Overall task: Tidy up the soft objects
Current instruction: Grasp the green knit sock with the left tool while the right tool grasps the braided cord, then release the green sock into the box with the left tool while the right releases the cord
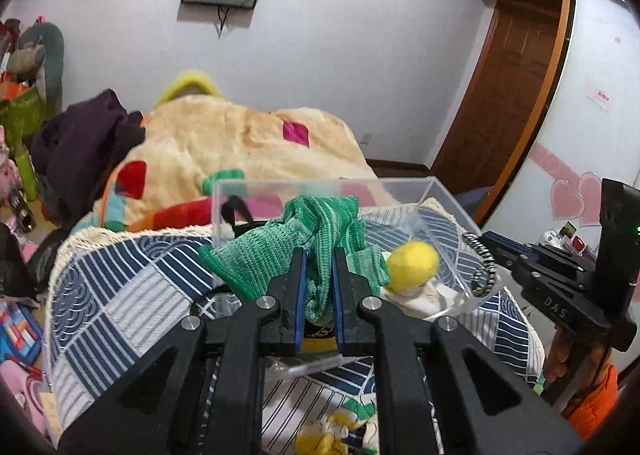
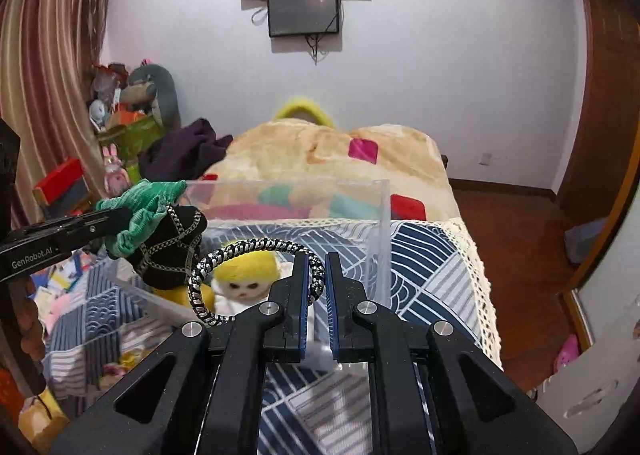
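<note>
Left gripper (image 1: 317, 255): its two blue-padded fingers (image 1: 299, 287) stand a narrow way apart and are clamped on a bunch of green knit cloth (image 1: 280, 251), which fills the gap between them. From the right wrist view the same gripper (image 2: 120, 219) reaches in from the left edge, level with the box's left wall.

Green knit cloth: held in the air over the near left part of the clear plastic box (image 1: 404, 191); loose folds spread left and right of the fingers. A black pouch with a chain pattern (image 2: 172, 243) hangs just below the cloth and touches it; whether the fingers also pinch the pouch cannot be told.

Right gripper (image 2: 317, 267): its fingers (image 2: 301, 287) are nearly together, clamped on a black-and-white braided ring (image 2: 200, 287). The ring passes between the pads and loops out to the left, over the box's near edge.

Clear plastic box: stands on the blue-and-white patterned bed cover (image 1: 120, 295), open at the top.

Yellow-haired doll (image 2: 244, 275): lies inside the box on its floor, face toward the right wrist camera, below the ring and the pouch.

Cream blanket (image 1: 224, 139): heaped on the bed behind the box, with coloured patches.

Dark clothes (image 1: 84, 143): piled left of the blanket.
</note>
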`<control>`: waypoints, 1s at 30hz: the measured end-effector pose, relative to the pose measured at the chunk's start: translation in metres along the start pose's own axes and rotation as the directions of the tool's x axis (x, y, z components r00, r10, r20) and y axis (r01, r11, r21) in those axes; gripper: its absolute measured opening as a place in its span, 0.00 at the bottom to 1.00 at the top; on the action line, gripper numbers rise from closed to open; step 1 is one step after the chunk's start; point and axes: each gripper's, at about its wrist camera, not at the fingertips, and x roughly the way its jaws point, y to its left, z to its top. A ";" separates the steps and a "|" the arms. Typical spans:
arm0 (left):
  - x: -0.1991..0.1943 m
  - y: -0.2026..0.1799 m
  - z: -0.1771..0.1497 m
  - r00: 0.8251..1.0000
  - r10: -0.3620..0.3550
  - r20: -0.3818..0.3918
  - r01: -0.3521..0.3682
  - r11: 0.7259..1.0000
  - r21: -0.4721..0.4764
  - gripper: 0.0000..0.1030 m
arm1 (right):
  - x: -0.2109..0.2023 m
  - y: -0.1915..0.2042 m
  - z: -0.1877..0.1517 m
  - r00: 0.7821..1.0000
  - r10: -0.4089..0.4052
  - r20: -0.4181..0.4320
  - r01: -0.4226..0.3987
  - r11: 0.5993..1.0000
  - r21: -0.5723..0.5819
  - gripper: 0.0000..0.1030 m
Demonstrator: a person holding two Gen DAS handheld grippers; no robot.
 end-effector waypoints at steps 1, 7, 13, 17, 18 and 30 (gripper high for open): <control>0.006 0.001 0.000 1.000 -0.005 -0.008 0.005 1.000 -0.002 0.10 | 0.006 0.001 0.000 1.000 -0.002 -0.014 0.002 1.000 -0.009 0.07; 0.032 -0.009 -0.005 0.999 -0.009 -0.046 0.009 1.000 0.018 0.10 | 0.024 0.006 -0.003 0.998 -0.015 -0.067 0.011 0.999 -0.049 0.07; 0.031 -0.018 -0.011 0.999 0.027 -0.046 -0.023 0.995 0.094 0.10 | 0.022 0.006 -0.006 0.996 -0.022 -0.082 0.016 0.997 -0.077 0.07; 0.024 -0.012 -0.010 0.997 0.023 -0.068 -0.018 0.997 0.073 0.10 | 0.015 0.003 -0.005 0.997 -0.025 -0.072 0.019 0.997 -0.076 0.07; 0.021 -0.011 -0.009 0.997 0.020 -0.075 -0.015 0.997 0.072 0.12 | 0.013 0.002 -0.005 0.997 -0.022 -0.070 0.017 0.997 -0.074 0.07; -0.021 -0.021 -0.011 0.998 0.009 -0.057 -0.004 0.996 0.095 0.45 | -0.020 -0.001 -0.007 1.000 -0.007 -0.020 0.005 0.995 -0.100 0.31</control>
